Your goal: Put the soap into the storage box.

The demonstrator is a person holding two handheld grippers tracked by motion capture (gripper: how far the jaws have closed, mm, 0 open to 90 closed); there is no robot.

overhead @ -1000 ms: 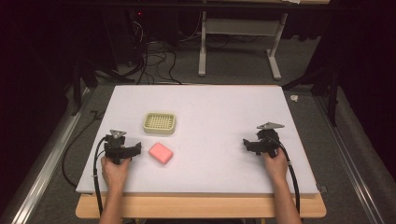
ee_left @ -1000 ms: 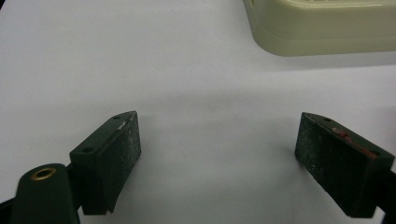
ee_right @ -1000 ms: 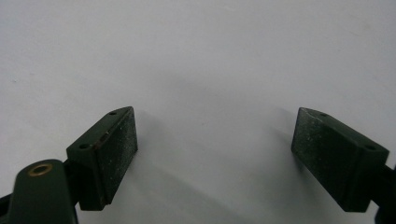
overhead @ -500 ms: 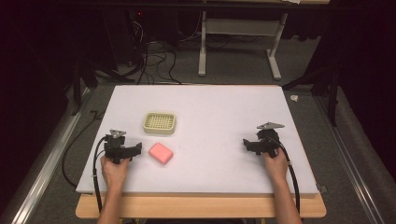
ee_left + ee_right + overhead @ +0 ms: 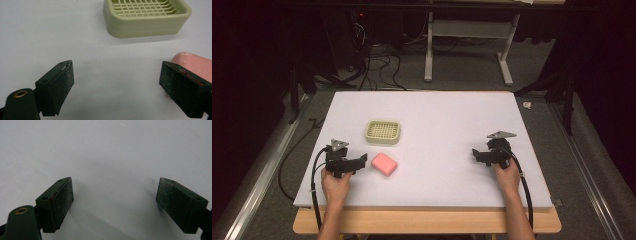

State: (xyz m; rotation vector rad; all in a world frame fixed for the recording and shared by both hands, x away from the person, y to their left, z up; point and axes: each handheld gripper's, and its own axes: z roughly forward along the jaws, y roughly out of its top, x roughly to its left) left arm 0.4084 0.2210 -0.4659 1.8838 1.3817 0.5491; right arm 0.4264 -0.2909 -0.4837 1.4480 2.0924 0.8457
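A pink soap bar (image 5: 384, 163) lies on the white table top (image 5: 437, 125), just in front of a pale green soap dish (image 5: 383, 132) with a grid floor. My left gripper (image 5: 360, 161) rests on the table just left of the soap, open, jaws wide apart with nothing between them. In the left gripper view the soap bar (image 5: 193, 65) peeks out behind the right jaw and the dish (image 5: 146, 17) stands ahead. My right gripper (image 5: 478, 154) sits at the right side of the table, open over bare white surface, as the right gripper (image 5: 115, 200) view confirms.
The table top ends in a wooden front edge (image 5: 427, 220). Beyond the far edge stand a white desk frame (image 5: 467, 45) and cables (image 5: 377, 65) on the floor. A small white object (image 5: 527, 105) lies off the table's right far corner.
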